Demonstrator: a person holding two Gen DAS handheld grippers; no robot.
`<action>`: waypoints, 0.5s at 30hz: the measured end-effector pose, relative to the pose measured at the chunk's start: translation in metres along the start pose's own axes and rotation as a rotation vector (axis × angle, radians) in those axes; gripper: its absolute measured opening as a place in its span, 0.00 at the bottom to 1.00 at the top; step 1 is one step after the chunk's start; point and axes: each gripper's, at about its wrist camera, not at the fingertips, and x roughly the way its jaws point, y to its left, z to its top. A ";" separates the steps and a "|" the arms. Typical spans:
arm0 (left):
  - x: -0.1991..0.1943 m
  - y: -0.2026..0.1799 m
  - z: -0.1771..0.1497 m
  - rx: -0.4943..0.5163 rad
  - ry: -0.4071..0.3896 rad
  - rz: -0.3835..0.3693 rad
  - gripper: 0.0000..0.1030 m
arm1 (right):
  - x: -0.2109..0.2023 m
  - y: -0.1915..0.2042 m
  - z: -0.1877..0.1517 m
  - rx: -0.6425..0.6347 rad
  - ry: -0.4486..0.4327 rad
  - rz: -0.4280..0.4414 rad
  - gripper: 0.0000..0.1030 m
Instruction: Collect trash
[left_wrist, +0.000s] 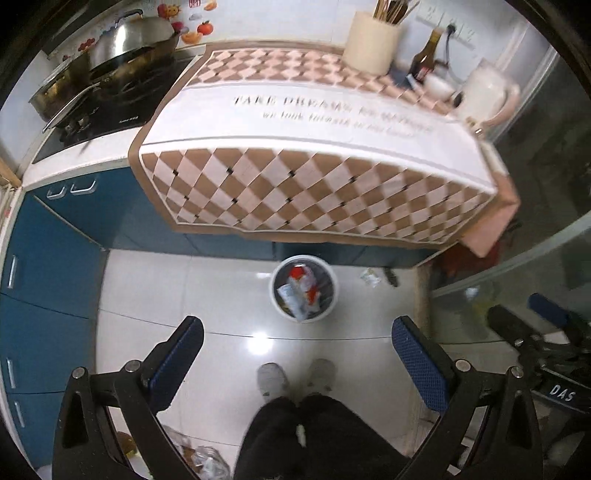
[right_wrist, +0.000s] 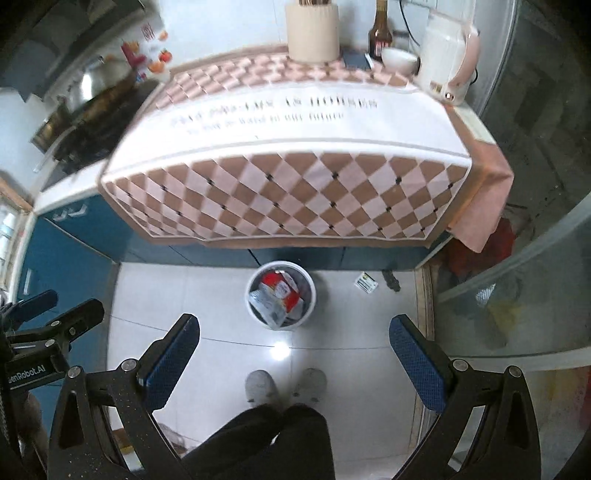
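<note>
Both grippers, left (left_wrist: 297, 332) and right (right_wrist: 294, 330), gape empty; ahead, bin (right_wrist: 280, 300) holds wrappers, one scrap (right_wrist: 366, 283), probably paper, remains beside it.

Glossy white floor tiles (left_wrist: 229, 295) meet blue cabinets (left_wrist: 55, 258) under a counter draped with checkered cloth (right_wrist: 295, 199).

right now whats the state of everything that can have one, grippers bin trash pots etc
left gripper: open, empty
right gripper: open, empty
trash bin: upright, lidless, holding wrappers
paper scrap: on the floor, right of the bin
dark object: on the floor near the scrap
wok: on the stove, metal lid tilted on it
kettle: upright, lid shut
brown bottle: upright
</note>
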 end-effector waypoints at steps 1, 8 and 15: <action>-0.010 0.000 0.001 -0.003 -0.001 -0.027 1.00 | -0.012 0.002 0.001 0.004 -0.001 0.023 1.00; -0.052 0.002 -0.001 -0.006 -0.003 -0.148 1.00 | -0.062 0.013 0.001 0.006 0.025 0.145 1.00; -0.072 0.004 -0.007 -0.033 -0.003 -0.189 1.00 | -0.077 0.016 -0.002 0.003 0.048 0.204 1.00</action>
